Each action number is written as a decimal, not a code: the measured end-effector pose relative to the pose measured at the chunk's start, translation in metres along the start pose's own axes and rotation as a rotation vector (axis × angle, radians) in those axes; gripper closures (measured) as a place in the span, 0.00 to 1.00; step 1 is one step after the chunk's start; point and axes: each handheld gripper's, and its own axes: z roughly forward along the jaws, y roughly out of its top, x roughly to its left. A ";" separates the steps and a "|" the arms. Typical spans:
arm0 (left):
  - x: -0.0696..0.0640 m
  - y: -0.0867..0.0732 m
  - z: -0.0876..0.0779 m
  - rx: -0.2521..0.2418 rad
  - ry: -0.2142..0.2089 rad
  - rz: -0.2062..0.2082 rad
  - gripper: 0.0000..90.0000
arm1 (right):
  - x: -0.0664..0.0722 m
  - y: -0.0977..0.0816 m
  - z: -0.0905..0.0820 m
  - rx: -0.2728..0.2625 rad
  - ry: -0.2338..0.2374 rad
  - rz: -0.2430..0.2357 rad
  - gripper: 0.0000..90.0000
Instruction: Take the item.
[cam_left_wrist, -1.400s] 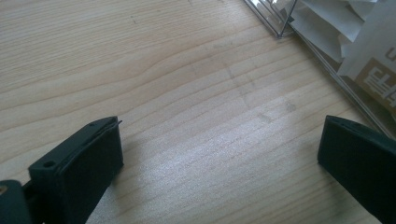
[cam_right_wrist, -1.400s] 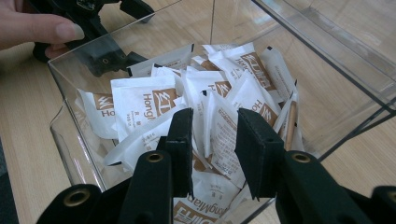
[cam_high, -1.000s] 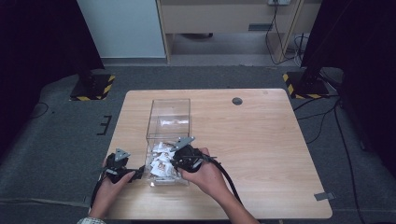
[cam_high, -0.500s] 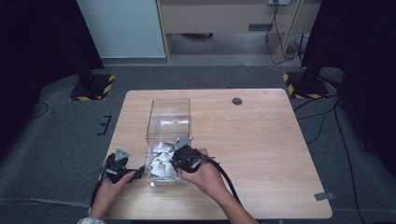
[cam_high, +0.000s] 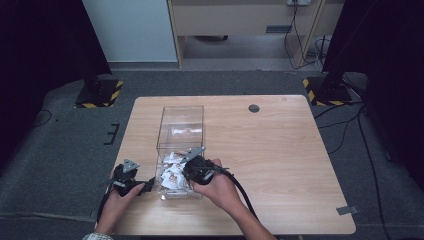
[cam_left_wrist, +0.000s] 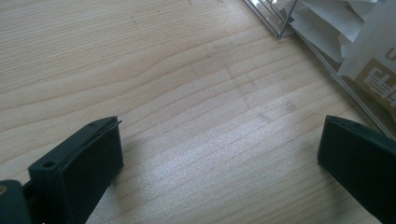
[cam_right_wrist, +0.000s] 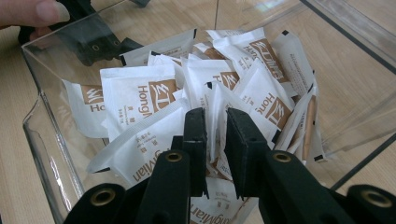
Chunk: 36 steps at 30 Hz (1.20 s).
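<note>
A clear plastic box (cam_high: 181, 119) stands on the wooden table (cam_high: 280, 150), with several white and brown sachets (cam_high: 173, 173) heaped at its near end. My right gripper (cam_high: 192, 168) reaches into that heap. In the right gripper view its jaws stand almost together (cam_right_wrist: 215, 126), shut on the edge of one white sachet (cam_right_wrist: 214, 100) among the pile (cam_right_wrist: 140, 95). My left gripper (cam_high: 145, 187) rests low on the table just left of the box. It is open (cam_left_wrist: 219, 154) over bare wood, with the box wall (cam_left_wrist: 322, 49) beside its right jaw.
The box's far half holds a few sachets (cam_high: 182, 131). A round grommet (cam_high: 254, 108) sits near the table's far edge. Through the box wall (cam_right_wrist: 44, 126) the left gripper (cam_right_wrist: 100, 46) and a thumb (cam_right_wrist: 35, 11) show. Open tabletop lies to the right.
</note>
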 end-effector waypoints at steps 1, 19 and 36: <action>0.000 0.000 0.000 0.000 0.000 0.000 0.00 | 0.000 0.000 0.000 0.002 0.000 -0.001 0.87; 0.000 0.000 0.000 0.000 0.000 0.000 0.00 | -0.001 0.001 -0.003 -0.003 0.008 -0.008 0.99; 0.000 0.000 0.000 -0.001 0.000 -0.001 0.00 | 0.004 0.011 -0.022 -0.051 0.018 -0.019 0.99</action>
